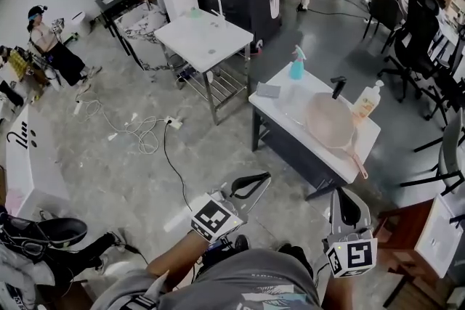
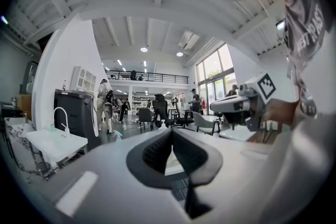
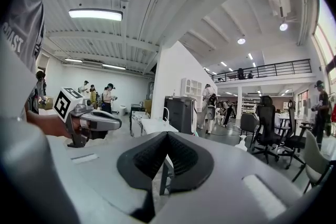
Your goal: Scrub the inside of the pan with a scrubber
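Now | left gripper (image 1: pixel 256 181): jaws together, empty | right gripper (image 1: pixel 348 198): jaws together, empty | both well apart from pink pan (image 1: pixel 330 121) on white table (image 1: pixel 280 107)

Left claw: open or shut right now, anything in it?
Shut and empty. In the left gripper view the left claw has its tips touching, with nothing between them.

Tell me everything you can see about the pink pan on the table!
The pan is round, wide and shallow, pale pink, and smooth like coated metal. It sits flat, open side up, on the white table, and it looks empty. Its long pink handle points out past the table's near edge. A pump bottle stands close by its rim; whether they touch is unclear. Nothing holds the pan.
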Demonstrator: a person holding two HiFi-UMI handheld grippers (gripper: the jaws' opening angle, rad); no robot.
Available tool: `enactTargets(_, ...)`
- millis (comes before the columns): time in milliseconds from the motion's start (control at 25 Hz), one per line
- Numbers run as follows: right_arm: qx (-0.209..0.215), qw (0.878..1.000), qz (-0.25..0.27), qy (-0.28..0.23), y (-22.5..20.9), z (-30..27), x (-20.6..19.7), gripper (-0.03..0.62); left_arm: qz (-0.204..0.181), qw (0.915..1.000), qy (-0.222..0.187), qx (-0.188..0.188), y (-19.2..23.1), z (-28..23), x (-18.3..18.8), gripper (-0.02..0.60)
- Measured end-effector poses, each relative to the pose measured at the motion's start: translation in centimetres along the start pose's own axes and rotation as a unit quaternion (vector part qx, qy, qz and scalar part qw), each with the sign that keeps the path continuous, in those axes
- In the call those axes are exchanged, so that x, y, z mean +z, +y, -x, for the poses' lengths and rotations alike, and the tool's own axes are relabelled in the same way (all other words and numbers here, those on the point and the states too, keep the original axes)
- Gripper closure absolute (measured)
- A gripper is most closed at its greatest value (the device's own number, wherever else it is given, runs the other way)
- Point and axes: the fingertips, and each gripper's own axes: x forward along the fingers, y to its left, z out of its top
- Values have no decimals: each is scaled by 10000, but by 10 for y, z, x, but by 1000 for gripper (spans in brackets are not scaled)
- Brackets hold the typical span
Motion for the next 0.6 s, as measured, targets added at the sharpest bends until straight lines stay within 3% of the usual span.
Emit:
enactTargets(280, 43, 10000, -39, 27, -23, -37, -6, 592, 75, 9999, 126, 40, 21, -27, -14, 580)
enactTargets(600, 437, 9989, -50, -130, -76, -94, -4, 592, 13, 9985, 270, 484, 48, -80, -10, 580)
